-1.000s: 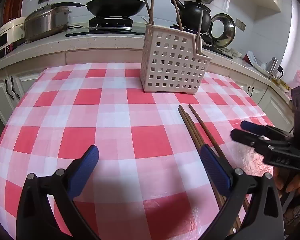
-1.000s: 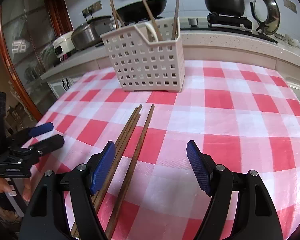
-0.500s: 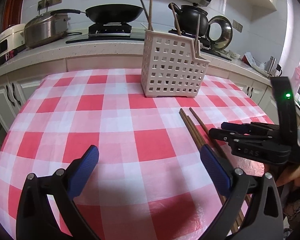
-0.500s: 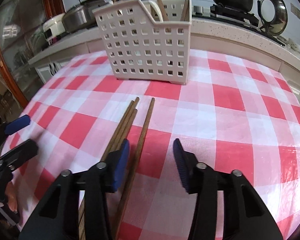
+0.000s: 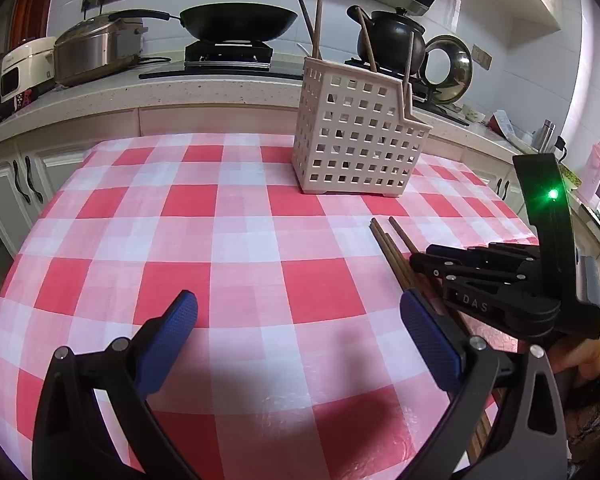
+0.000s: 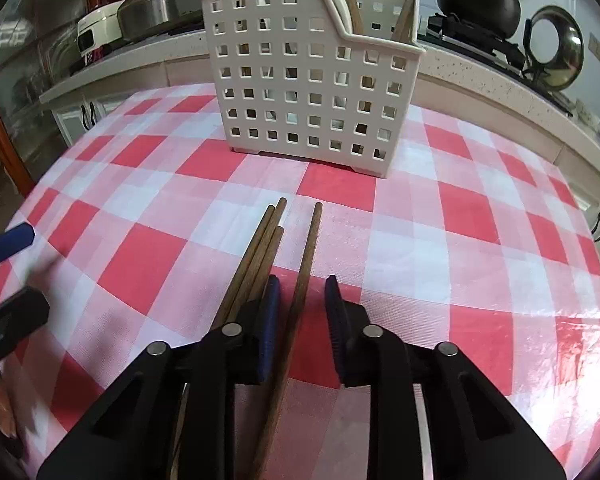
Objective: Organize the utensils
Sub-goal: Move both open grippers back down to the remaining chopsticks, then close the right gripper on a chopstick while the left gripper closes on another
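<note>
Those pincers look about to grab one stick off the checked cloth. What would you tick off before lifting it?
1. Single chopstick between the right gripper pads: ok; its jaws have just been closing.
2. Pads pressing on it: not ok, gaps show on both sides.
3. Other three chopsticks outside the jaws: ok, left of the left pad.
4. White basket upright, with room: ok.
5. Left gripper out of the way: ok, open and empty.

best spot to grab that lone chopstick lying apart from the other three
Grip the lone chopstick mid-shaft, from above, fingers either side. It lies flat on the tablecloth, and only the gap to the other chopsticks admits a finger. The right gripper straddles it, jaws just closing.
</note>
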`<state>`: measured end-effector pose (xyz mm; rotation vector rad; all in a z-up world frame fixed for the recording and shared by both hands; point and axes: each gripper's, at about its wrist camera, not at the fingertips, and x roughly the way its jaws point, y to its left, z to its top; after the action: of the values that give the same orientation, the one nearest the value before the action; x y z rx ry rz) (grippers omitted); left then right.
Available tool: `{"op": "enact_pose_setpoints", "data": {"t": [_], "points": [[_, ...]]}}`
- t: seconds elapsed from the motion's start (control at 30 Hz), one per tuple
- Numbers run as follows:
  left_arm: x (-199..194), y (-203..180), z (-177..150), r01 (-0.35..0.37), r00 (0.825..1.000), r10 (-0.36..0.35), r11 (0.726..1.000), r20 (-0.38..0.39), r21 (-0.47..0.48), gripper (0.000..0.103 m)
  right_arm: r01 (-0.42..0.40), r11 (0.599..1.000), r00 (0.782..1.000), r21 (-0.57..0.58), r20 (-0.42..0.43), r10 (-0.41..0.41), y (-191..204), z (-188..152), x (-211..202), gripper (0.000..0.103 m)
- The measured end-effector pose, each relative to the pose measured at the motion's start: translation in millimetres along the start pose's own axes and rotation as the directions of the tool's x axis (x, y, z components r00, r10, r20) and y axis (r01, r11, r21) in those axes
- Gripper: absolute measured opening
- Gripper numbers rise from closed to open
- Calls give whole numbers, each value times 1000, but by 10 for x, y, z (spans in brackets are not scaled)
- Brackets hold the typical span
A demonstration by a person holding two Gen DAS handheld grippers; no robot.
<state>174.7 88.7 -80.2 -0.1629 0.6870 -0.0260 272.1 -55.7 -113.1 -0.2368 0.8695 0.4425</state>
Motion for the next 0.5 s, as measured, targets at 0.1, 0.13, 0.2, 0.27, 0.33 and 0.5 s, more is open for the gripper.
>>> {"op": "enact_pose_setpoints", "data": {"t": [0.1,0.13,0.2,0.27,0.33,0.5], "points": [[23,-4,0,3,1000,-3,1000,-11,-2,98,8,1000,1000,-22,-1,-8,31,3,1,10],[29,-9,-2,4,1000,-4,1000,-15,-3,98,14,999,1000,-32,1,-14,45,-4,-2,9],[51,-21,1,7,1000,-8,1000,-23,-5,98,4,1000,1000,-27,6,-3,27,-18,-10,8],[84,-47,13,4,999,-4,1000,-34,-4,98,-10,1000,1000,-10,7,11,-32,-33,-24,8],[129,-104,45,7,999,-7,1000,-47,3,98,-21,1000,1000,17,13,21,-122,-65,-56,8],[326,-306,115,24,995,-22,999,-95,29,98,-48,997,998,66,50,45,-352,-136,-227,8]]}}
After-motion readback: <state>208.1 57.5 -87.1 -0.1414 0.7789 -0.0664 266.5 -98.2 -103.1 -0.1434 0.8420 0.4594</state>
